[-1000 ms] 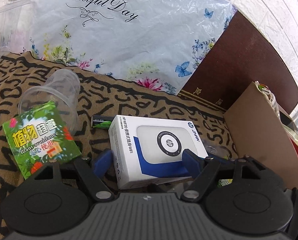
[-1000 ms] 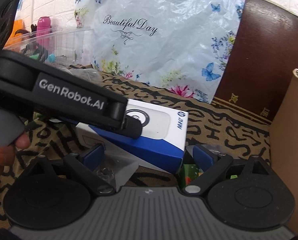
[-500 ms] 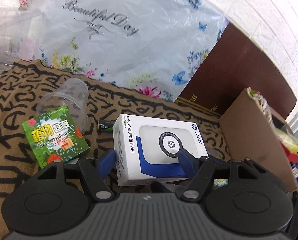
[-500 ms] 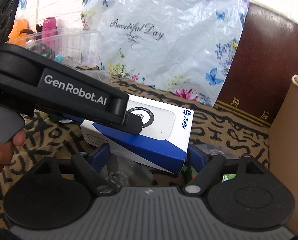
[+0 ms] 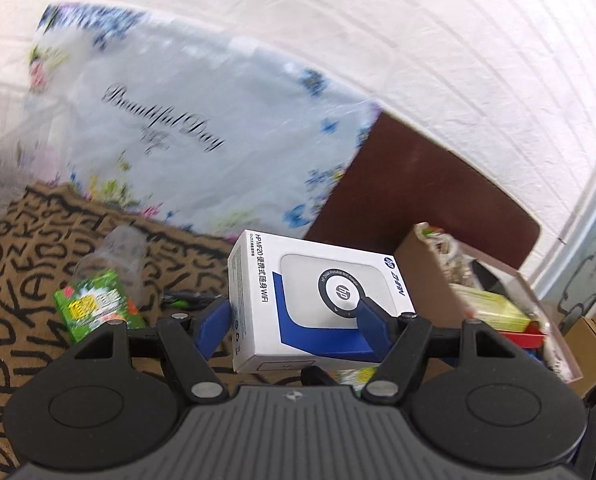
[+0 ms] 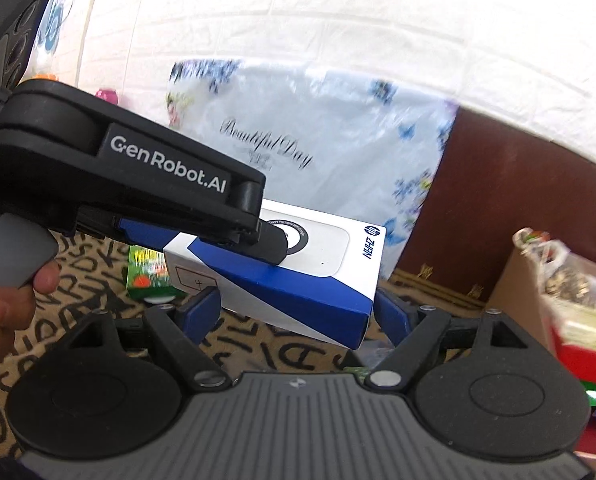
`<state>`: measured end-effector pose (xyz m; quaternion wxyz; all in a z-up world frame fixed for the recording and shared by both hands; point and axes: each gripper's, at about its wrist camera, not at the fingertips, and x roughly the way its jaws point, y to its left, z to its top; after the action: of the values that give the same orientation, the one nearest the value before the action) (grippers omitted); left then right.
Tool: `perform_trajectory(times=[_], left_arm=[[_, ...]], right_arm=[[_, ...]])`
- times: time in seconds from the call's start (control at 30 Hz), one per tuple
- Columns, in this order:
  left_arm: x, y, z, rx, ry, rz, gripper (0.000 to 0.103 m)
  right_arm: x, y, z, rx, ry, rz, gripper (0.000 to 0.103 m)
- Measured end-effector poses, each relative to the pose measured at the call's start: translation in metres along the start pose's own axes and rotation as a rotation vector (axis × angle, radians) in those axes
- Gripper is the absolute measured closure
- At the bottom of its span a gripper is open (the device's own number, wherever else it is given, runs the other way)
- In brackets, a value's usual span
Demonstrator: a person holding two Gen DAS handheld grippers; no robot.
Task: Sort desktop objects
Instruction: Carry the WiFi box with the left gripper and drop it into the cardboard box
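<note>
A white and blue HP WiFi box hangs tilted above the patterned cloth, held by both grippers. My left gripper is shut on it, one blue pad on its lettered side and the other on its top face. From the right wrist, the box lies lengthwise between the fingers of my right gripper, which press on its two ends. The left gripper's black finger rests on the box top. A green printed box, a clear cup and a battery lie on the cloth at the left.
An open cardboard box full of packets stands at the right. A floral plastic bag and a brown board lean on the white wall behind. A person's hand holds the left gripper's handle.
Both grippers have risen together with the HP box, which now hangs well above the cloth. The views tilt up toward the wall. The green box and cup stay put.
</note>
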<state>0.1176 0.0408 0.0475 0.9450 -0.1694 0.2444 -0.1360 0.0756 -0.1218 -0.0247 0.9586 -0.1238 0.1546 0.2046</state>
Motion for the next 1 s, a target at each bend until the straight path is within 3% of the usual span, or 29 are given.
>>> perform_trajectory(times=[0.5,1.0], left_arm=[[-0.022,-0.095,0.002,0.159,-0.048,-0.160,0.031],[0.026,-0.196,-0.007,0.269,0.019,-0.308,0.031]], right_arm=[[-0.091,-0.049,0.004,0.083,-0.144,-0.161,0.022],[-0.131,-0.129,-0.020,0.198,-0.177,-0.351,0.022]])
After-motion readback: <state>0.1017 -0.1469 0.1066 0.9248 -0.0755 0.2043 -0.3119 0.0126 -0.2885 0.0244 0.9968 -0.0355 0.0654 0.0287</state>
